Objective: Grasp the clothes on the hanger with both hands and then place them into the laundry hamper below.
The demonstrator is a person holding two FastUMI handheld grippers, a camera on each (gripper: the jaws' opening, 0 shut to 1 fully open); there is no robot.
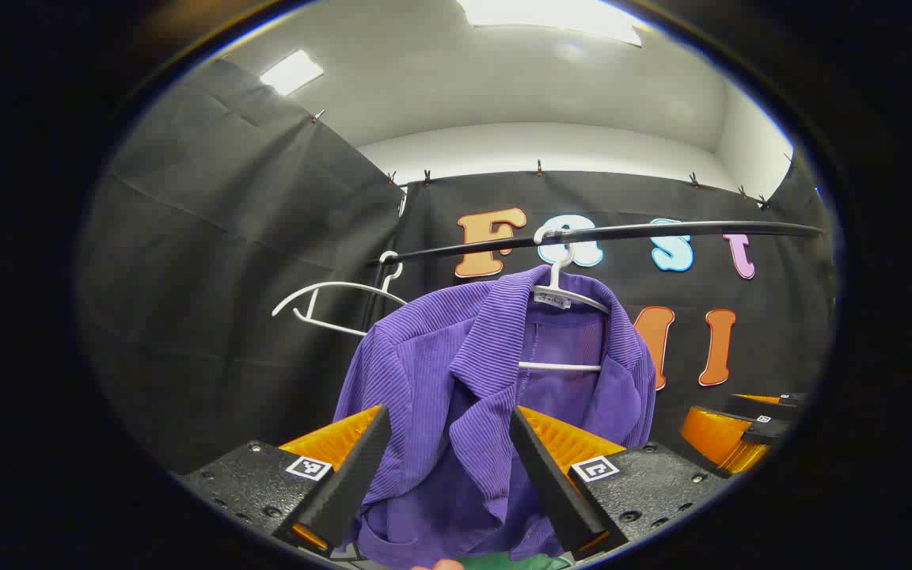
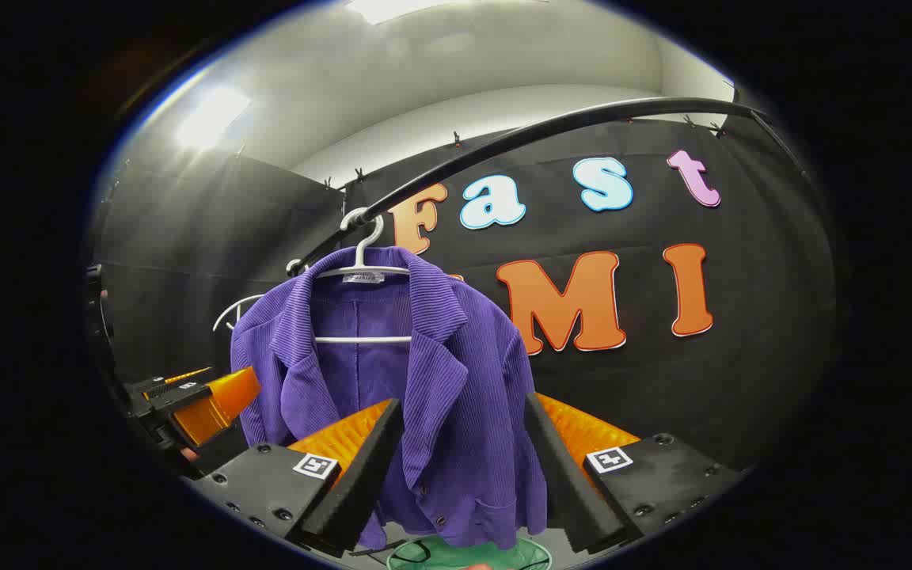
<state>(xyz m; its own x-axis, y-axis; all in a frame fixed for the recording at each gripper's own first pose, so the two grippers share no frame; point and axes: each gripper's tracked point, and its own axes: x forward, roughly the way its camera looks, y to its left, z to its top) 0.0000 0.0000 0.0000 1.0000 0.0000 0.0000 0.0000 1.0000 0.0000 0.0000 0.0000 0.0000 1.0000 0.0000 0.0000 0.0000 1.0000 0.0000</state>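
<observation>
A purple ribbed jacket (image 1: 456, 372) hangs on a white hanger (image 1: 563, 297) from a black rail (image 1: 662, 231). My left gripper (image 1: 448, 412) is open, and the jacket's front panel and lapel show between its fingers. In the right gripper view the same jacket (image 2: 432, 364) hangs from its hanger (image 2: 362, 261), with my right gripper (image 2: 464, 400) open around its buttoned lower front. The green laundry hamper (image 2: 464, 556) peeks out under the hem; its edge (image 1: 519, 562) also appears in the left gripper view. Neither gripper presses on the cloth.
An empty white hanger (image 1: 329, 305) hangs on the rail left of the jacket. The right gripper (image 1: 741, 431) sits low at the right in the left gripper view; the left gripper (image 2: 195, 404) sits at the left of the right gripper view. Black cloth walls surround the rail.
</observation>
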